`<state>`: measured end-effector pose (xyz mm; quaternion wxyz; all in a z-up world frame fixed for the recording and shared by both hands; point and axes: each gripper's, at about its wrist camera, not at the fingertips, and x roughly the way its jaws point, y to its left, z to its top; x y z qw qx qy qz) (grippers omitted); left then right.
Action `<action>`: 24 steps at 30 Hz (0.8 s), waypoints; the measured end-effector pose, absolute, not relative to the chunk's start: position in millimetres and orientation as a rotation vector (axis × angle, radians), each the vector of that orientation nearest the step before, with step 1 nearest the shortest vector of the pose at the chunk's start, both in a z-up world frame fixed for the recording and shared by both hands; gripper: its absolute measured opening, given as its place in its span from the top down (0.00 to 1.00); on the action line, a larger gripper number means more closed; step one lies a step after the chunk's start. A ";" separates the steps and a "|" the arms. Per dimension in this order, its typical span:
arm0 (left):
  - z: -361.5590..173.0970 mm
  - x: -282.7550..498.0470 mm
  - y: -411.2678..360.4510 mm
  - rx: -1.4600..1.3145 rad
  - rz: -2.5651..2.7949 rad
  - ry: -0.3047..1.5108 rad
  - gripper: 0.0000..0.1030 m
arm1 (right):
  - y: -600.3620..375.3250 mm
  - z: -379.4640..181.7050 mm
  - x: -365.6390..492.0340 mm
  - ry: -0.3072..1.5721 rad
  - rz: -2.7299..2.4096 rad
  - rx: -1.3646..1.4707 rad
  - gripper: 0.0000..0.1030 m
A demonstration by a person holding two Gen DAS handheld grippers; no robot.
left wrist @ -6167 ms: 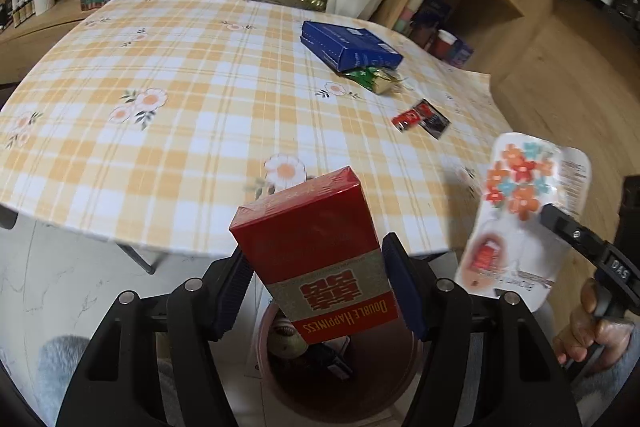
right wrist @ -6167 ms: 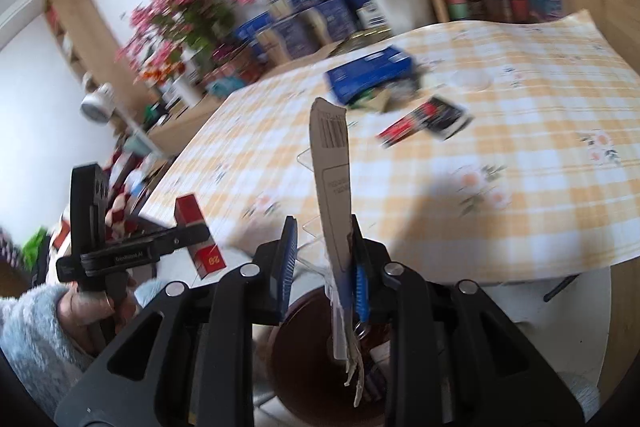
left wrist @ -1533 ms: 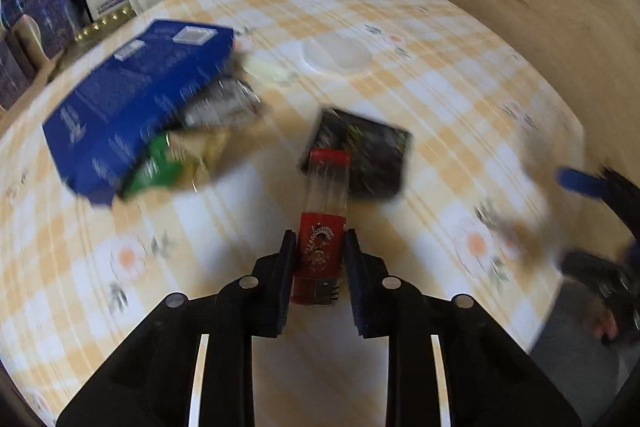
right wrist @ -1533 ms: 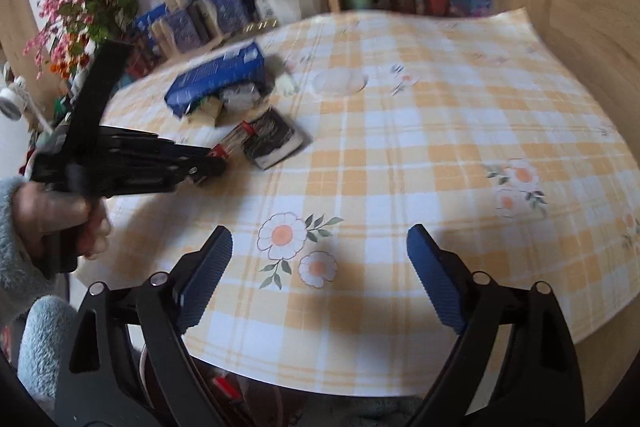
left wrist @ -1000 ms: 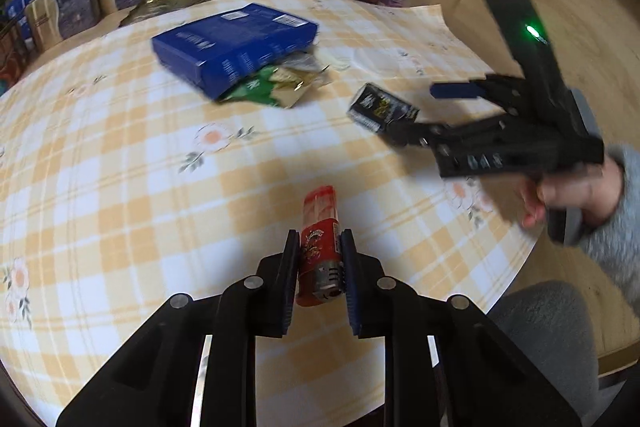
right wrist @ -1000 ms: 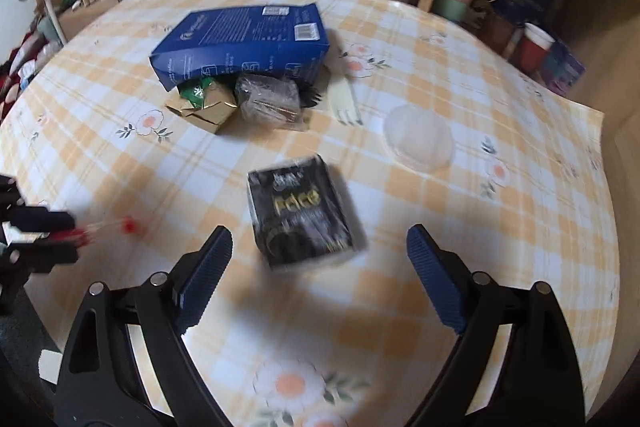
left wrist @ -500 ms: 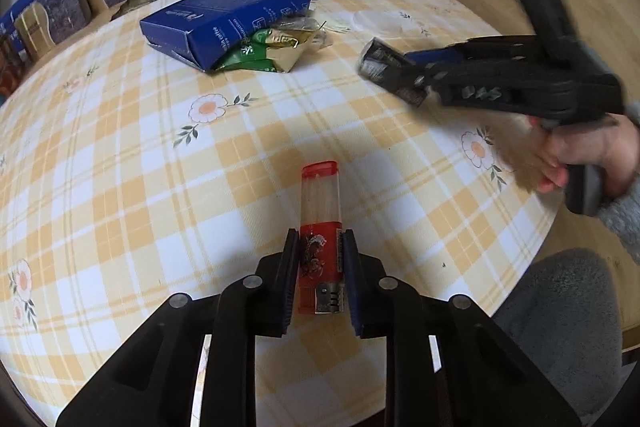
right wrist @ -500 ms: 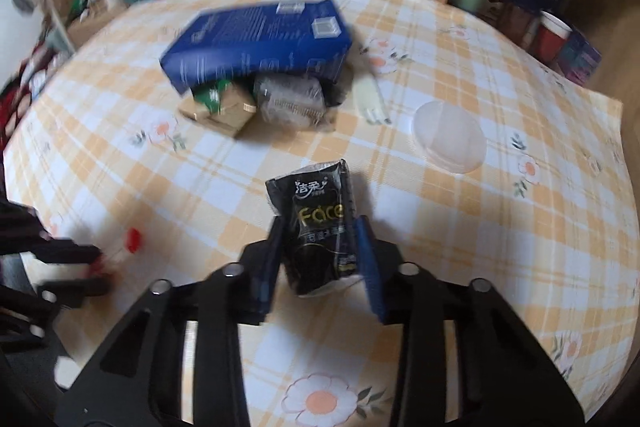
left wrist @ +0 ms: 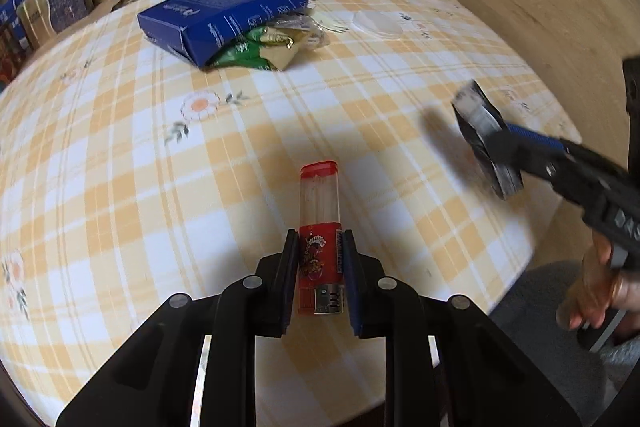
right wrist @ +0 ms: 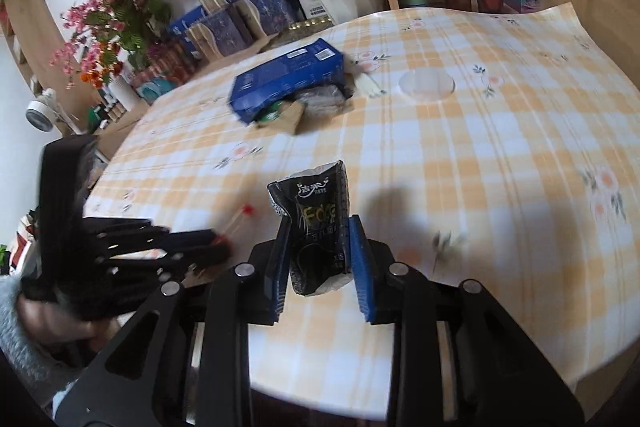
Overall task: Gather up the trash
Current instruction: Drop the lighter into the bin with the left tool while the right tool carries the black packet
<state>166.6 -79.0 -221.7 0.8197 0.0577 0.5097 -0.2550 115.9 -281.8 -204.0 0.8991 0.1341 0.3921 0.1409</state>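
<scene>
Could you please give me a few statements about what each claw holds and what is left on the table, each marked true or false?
1. The left claw is shut on a red lighter. True.
2. The right claw is open and empty. False: it grips a black tissue pack.
3. The blue box lies on the table. True.
4. The green wrapper sits far from the blue box. False: it lies tucked against the box's edge.

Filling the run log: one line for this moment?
left gripper: shut on lighter | right gripper: jaws just closed on black tissue pack, lifted | blue box: on table
</scene>
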 end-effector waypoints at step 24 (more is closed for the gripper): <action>-219.6 1.7 -34.8 0.113 -0.692 1.108 0.80 | -259.6 -225.2 -17.0 0.812 0.360 0.333 0.70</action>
